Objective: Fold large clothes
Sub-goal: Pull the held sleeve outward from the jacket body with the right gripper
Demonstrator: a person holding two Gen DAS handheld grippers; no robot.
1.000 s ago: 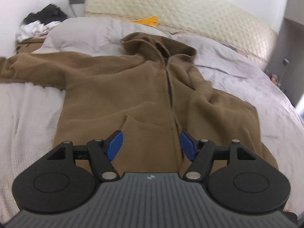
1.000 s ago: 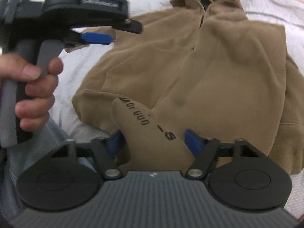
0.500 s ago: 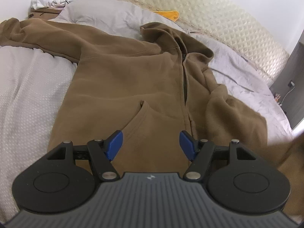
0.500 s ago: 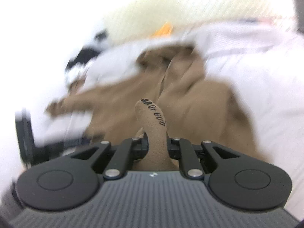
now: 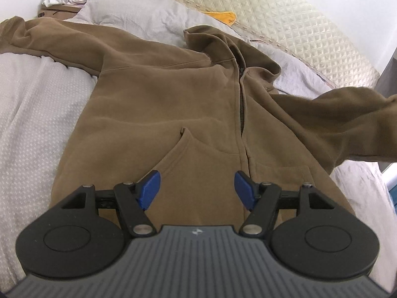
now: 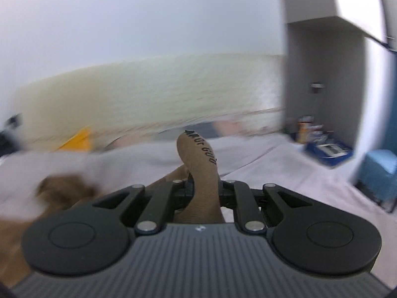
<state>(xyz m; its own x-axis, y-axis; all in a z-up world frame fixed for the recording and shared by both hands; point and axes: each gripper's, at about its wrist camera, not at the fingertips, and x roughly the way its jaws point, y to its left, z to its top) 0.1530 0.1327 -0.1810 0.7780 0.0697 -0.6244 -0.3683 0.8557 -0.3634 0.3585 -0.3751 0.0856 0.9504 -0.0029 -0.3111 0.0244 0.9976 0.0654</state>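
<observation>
While the brown hoodie [image 5: 158, 104] lies zipper-up on the grey bed [image 5: 27, 104], its long axis runs from hem at 6 o'clock to hood at 12. The left gripper [image 5: 197, 188] hovers released over the hem. The right gripper [image 6: 206, 188], having just clamped shut, pinches the lettered cuff [image 6: 201, 156]; that sleeve, earlier folded over the body, now stretches out toward 3 o'clock.

brown hoodie [image 5: 153, 104] (black zip), grey bedding [image 5: 29, 94]
</observation>
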